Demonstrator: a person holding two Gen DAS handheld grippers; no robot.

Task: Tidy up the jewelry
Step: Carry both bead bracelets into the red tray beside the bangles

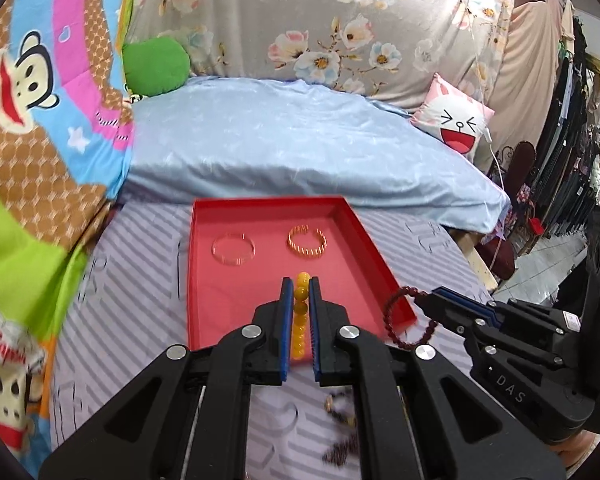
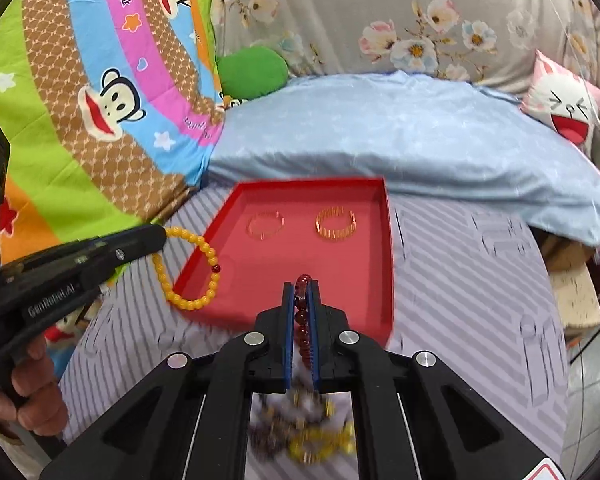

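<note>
The left gripper (image 1: 300, 284) pinches a yellow bead bracelet (image 1: 300, 320); the right gripper (image 2: 302, 286) pinches a dark red bracelet (image 2: 302, 320). Both hang over the red tray (image 1: 204, 280), two bangles (image 1: 307, 240) at 12 o'clock. Blurred jewelry pile (image 2: 300, 428) at 6 o'clock.

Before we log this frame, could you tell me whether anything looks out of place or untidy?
Yes. A jumbled heap of bracelets lies on the striped sheet outside the red tray, blurred beneath the tongs. In the tray, the clear bangle and gold bangle sit neatly side by side. Nothing looks damaged.
</note>
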